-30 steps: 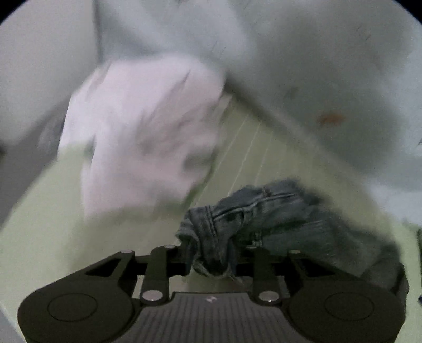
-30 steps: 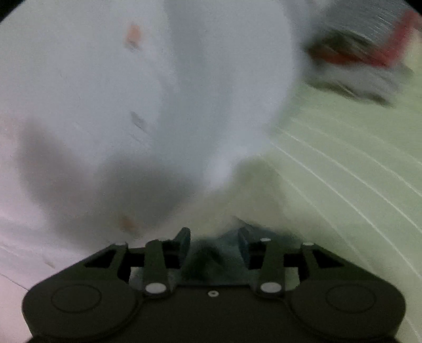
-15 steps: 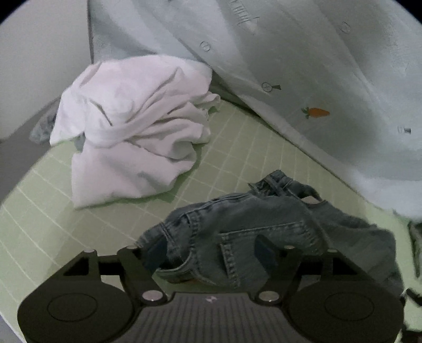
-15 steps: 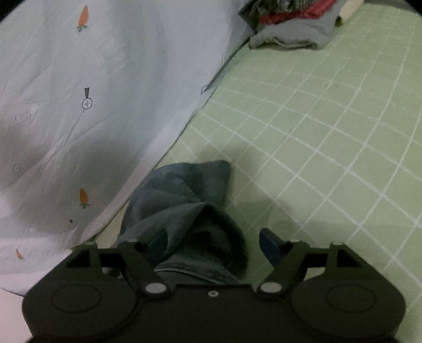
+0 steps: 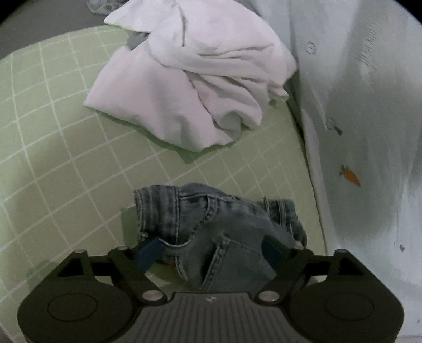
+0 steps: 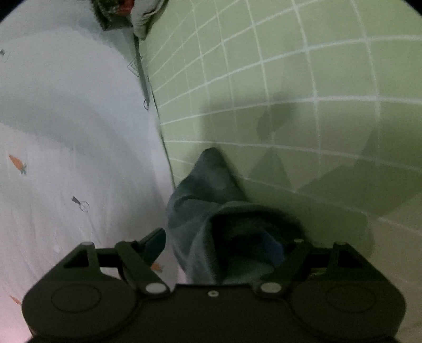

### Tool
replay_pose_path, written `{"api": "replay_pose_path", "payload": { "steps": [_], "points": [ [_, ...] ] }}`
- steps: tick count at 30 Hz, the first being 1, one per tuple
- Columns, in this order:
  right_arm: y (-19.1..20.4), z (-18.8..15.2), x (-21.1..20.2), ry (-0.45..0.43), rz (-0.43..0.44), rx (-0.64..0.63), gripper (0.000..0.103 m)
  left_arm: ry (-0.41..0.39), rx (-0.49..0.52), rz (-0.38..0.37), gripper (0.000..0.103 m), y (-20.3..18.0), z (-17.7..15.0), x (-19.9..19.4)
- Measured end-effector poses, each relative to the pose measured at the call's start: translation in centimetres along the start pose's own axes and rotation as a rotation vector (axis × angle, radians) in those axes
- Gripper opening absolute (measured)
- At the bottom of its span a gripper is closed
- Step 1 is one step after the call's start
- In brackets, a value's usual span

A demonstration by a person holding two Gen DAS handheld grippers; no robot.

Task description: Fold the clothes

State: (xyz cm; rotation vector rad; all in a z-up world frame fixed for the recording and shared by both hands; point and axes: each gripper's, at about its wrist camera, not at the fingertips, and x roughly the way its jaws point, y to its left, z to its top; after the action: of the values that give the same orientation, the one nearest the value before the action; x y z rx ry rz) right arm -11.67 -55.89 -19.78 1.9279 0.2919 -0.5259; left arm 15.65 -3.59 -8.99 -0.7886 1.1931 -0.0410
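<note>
Both tools are now standing wide where 1 second ago they were clenched on denim, and the crumpled blue denim jeans (image 5: 211,227) are lying dropped on the green white-checked bed sheet (image 5: 52,158) instead of hanging bunched from them.

At far left, the left tool (image 5: 213,249) is hovering over the waistband end, its jaws opening, with denim lying between the blue pads but not pressed by them. Beyond it, a rumpled white garment (image 5: 190,79) is sitting well apart on the sheet, and a pale blue carrot-print quilt (image 5: 356,105) is running along the jeans' right side.

Moving right, the right tool (image 6: 219,244) is released too, its jaws spread around a dark tube of cloth that is probably a trouser leg. A small pile of grey and red clothes (image 6: 124,10) is waiting at the far end of the bed.

Denim like this is likely handling as heavy, fairly stiff and not slippery, so it is holding its lumps. Taking hold at the thick stitched waistband corner and at the leg hem is looking the best way to pull it flat.
</note>
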Motion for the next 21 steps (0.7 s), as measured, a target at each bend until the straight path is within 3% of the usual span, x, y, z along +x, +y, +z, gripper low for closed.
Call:
{"api": "replay_pose_path", "payload": {
  "steps": [3, 6, 7, 9, 10, 11, 14, 19, 21],
  "points": [
    [-0.4, 0.7, 1.8, 0.013, -0.084, 0.065, 0.08, 0.017, -0.062, 0.031, 0.088, 0.2, 1.2, 1.4],
    [-0.5, 1.1, 3.0, 0.016, -0.071, 0.084, 0.077, 0.054, -0.133, 0.055, 0.089, 0.7, 2.3, 3.1],
    [-0.4, 1.2, 3.1, 0.01, -0.07, 0.082, 0.072, 0.066, -0.153, 0.06, 0.089, 0.9, 2.6, 3.7],
    [0.0, 1.4, 3.3, -0.014, -0.097, 0.065, 0.037, 0.077, -0.188, 0.073, 0.087, 1.1, 3.3, 4.6],
    [0.1, 1.5, 3.5, -0.022, -0.116, 0.056, 0.029, 0.08, -0.194, 0.086, 0.078, 1.0, 3.4, 5.0],
    [0.3, 1.6, 3.7, -0.032, -0.11, 0.037, 0.021, 0.082, -0.199, 0.099, 0.055, 0.9, 3.6, 5.4],
    [2.7, 1.8, 4.3, -0.076, -0.087, -0.114, 0.015, 0.09, -0.198, 0.109, 0.028, 0.3, 4.1, 6.5],
    [10.0, 2.5, 6.0, -0.12, 0.051, -0.307, 0.012, 0.042, -0.082, 0.061, 0.022, -4.5, 4.8, 7.9],
    [13.6, 2.8, 6.7, -0.128, 0.097, -0.368, 0.011, 0.0, -0.025, 0.001, 0.021, -7.3, 5.3, 7.6]
  ]
}}
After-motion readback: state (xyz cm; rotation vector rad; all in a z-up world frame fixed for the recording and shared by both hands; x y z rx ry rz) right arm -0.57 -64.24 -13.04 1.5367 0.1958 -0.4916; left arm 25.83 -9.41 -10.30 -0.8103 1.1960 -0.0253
